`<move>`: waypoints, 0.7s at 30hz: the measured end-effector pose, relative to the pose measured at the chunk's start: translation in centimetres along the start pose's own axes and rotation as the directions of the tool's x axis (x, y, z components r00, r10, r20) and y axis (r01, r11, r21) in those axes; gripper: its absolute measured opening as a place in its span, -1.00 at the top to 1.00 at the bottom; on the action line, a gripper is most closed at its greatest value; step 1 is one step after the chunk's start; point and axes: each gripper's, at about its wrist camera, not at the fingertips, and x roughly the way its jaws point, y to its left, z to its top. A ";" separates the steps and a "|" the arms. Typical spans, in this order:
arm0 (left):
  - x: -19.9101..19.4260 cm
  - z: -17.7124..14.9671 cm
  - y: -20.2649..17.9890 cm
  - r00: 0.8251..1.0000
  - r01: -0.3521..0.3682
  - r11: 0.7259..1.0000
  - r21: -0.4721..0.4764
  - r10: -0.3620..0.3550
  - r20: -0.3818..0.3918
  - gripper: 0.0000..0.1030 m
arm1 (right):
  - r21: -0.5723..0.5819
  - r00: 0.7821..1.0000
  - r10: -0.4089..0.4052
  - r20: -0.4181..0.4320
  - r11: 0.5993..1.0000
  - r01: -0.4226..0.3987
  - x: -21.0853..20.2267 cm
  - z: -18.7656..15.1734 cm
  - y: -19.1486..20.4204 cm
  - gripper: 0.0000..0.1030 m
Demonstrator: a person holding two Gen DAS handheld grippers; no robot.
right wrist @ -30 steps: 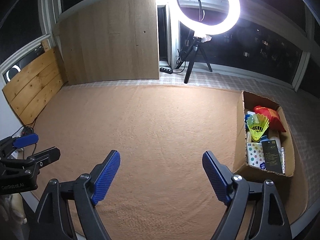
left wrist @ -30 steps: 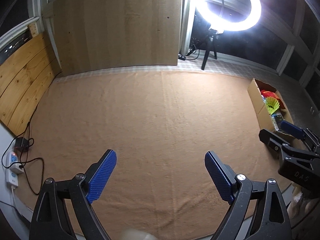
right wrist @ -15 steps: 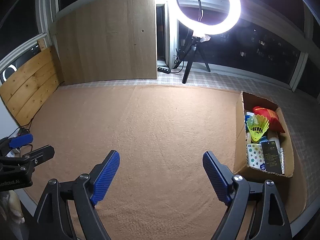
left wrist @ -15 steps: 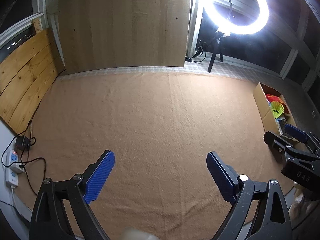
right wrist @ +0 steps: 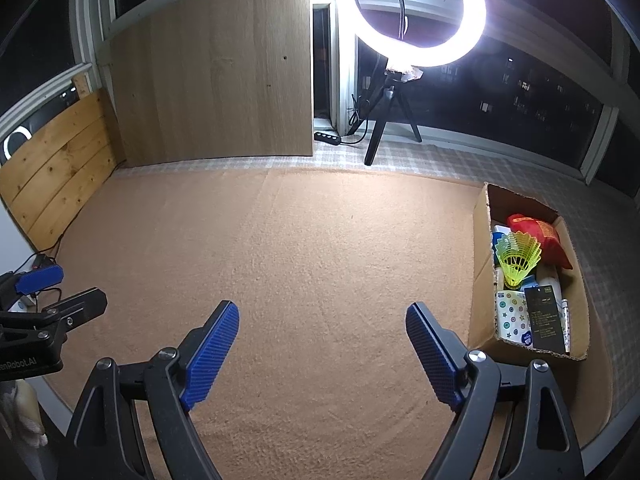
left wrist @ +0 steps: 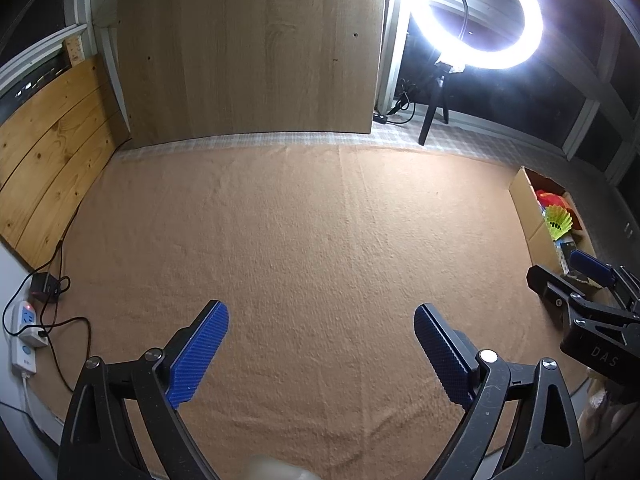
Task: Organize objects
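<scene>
From the left wrist we see our left claw (left wrist: 320,344) spread wide with nothing between its blue pads, hovering over the tan carpet (left wrist: 304,232). Far to its left, only this view shows a white power strip (left wrist: 25,332) and a black adapter (left wrist: 45,286) with cables at the carpet's edge. Ahead of the claw stands a leaning wood panel (left wrist: 248,52), and ahead to the right a lit ring light (left wrist: 478,16) on a tripod. At the right edge our right claw (left wrist: 576,276) pokes in, partly covering the cardboard box (left wrist: 528,216).

From the right wrist we see the right claw (right wrist: 322,344) also spread and holding nothing. Our left claw (right wrist: 60,288) shows at its far left. Just to the right of the right claw, this view looks straight into the cardboard box (right wrist: 480,240): a yellow-green shuttlecock (right wrist: 518,256) stands upright in it, with a red pouch (right wrist: 540,236) beyond, a patterned packet (right wrist: 514,316) and a black card (right wrist: 546,316) nearest. Beyond the carpet (right wrist: 320,248) lies checked flooring (right wrist: 460,160), then dark windows (right wrist: 540,92).
</scene>
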 end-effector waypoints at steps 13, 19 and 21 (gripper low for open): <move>0.2 -0.1 -0.4 1.000 0.001 1.000 0.001 -0.001 -0.002 -0.87 | 0.005 1.000 -0.003 -0.004 1.000 0.003 0.3 0.1 -0.2 -0.61; 0.3 0.0 -0.5 1.000 0.000 1.000 0.003 0.000 -0.002 -0.87 | 0.003 1.000 0.001 -0.009 1.000 -0.001 0.5 0.1 -0.4 -0.61; 0.4 -0.1 -0.6 1.000 0.000 1.000 0.002 0.000 -0.002 -0.87 | 0.003 1.000 0.002 -0.010 1.000 -0.002 0.5 0.1 -0.3 -0.61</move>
